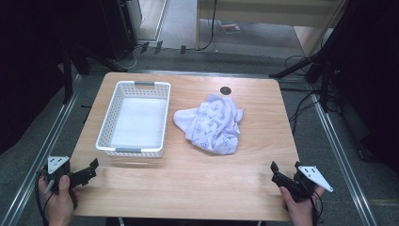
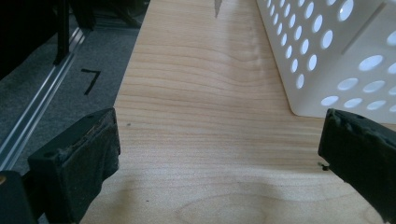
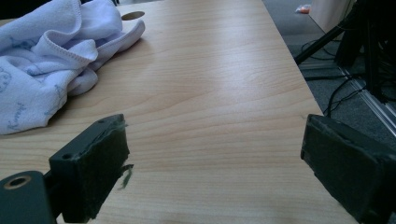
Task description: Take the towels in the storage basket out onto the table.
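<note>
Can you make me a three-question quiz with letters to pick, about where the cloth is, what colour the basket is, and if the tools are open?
1. Where is the crumpled cloth?
A. inside the basket
B. on the table, beside the basket
C. on the floor

2. What colour is the basket?
A. white
B. red
C. black

3. How is the left tool?
A. shut on the cloth
B. shut on the basket
C. open, holding nothing

Answers:
1 B: the cloth lies on the wooden table, apart from the basket.
2 A: its holed walls are white.
3 C: its jaws stand wide apart over bare wood; the right tool does likewise.
</note>
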### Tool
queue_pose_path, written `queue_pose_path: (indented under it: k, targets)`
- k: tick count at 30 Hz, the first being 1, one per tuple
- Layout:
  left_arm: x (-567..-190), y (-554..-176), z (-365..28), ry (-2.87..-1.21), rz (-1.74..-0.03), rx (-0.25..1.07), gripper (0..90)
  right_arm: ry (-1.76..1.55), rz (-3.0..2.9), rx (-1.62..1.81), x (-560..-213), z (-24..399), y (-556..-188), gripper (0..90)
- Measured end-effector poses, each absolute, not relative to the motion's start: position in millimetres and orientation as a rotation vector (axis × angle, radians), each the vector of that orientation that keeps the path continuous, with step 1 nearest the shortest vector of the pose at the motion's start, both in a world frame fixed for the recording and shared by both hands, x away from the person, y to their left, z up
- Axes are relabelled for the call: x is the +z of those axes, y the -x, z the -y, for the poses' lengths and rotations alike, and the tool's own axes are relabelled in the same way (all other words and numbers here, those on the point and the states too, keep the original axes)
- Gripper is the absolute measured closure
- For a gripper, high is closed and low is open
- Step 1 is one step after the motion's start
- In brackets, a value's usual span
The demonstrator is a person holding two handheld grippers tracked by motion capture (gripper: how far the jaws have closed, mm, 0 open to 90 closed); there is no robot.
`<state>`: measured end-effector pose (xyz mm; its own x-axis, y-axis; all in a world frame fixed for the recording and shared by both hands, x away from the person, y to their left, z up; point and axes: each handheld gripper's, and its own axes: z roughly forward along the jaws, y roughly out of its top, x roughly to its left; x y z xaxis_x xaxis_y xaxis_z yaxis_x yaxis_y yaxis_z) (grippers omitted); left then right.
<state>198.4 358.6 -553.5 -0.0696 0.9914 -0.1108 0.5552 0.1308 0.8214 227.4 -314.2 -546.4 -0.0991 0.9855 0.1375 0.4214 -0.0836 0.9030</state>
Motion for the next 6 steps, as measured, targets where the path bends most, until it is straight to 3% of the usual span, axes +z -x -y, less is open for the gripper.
queue_pose_path:
  k: [6]
  targets:
    - [-553.5,-199.4,-358.3,-1.512,-1.723,0.795,0.0,-1.554,-1.566,1.162,-546.4,314.7,-227.5,7.5]
